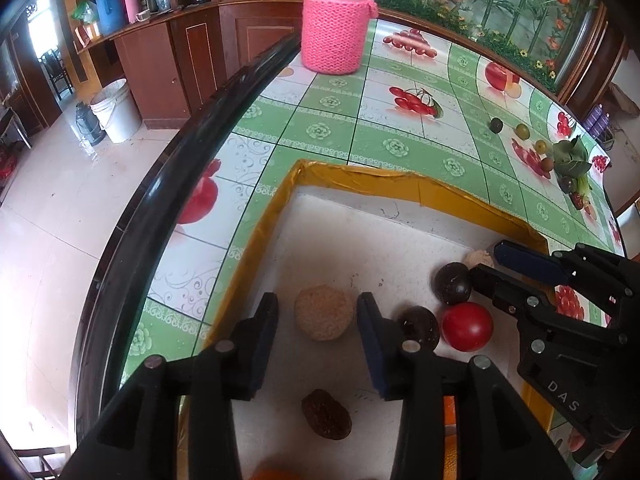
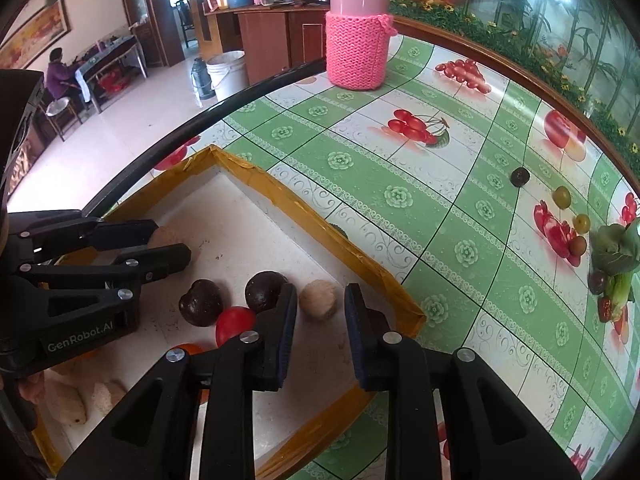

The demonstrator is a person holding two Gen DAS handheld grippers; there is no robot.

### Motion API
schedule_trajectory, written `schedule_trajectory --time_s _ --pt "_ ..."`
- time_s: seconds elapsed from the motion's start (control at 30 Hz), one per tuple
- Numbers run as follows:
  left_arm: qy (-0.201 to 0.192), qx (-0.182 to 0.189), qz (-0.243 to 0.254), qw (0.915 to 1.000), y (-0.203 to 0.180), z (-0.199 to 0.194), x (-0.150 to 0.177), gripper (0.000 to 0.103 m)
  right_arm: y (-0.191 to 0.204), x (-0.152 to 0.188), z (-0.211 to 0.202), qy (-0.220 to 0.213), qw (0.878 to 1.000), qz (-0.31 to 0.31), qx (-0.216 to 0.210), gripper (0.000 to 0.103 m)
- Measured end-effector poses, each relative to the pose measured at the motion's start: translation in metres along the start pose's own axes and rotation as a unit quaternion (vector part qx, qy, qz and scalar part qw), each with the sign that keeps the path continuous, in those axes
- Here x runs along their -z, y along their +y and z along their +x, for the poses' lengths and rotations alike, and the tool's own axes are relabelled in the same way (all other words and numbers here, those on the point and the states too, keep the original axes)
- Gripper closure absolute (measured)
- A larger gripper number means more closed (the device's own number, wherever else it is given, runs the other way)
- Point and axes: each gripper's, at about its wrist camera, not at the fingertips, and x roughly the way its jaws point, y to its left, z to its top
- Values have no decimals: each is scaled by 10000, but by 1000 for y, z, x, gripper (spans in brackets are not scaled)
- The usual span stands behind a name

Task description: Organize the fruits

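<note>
A white tray with a yellow-taped rim [image 1: 400, 186] [image 2: 280, 196] lies on the fruit-print tablecloth. My left gripper [image 1: 318, 300] [image 2: 172, 240] is open around a large beige fruit [image 1: 324, 312] that rests on the tray floor, with a gap at the left pad. My right gripper [image 2: 320, 290] [image 1: 486, 258] stands narrowly open around a smaller beige fruit [image 2: 319, 300] near the tray's far right corner, its pads just off it. Between the two lie two dark brown fruits [image 1: 452, 284] [image 1: 418, 326] and a red fruit [image 1: 467, 326]. A wrinkled dark fruit [image 1: 326, 414] lies nearer.
A pink flask in a knitted sleeve [image 1: 336, 32] [image 2: 356, 52] stands at the table's back. Loose fruits, one dark [image 2: 520, 177] and two green [image 2: 562, 197], lie far right beside leafy greens [image 2: 616, 248]. The black table edge [image 1: 168, 184] runs along the left.
</note>
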Motion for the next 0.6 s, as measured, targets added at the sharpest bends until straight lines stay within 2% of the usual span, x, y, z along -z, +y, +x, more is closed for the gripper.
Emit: schedule_trajectory --time_s 0.33,0.6 --pt "-44 -30 -108 9999 4 -13 11 53 7 10 -15 -63 10000 37 60 75" --pt "-220 -202 -70 9995 -1 -39 30 35 21 34 -48 -231 9997 66 -43 72"
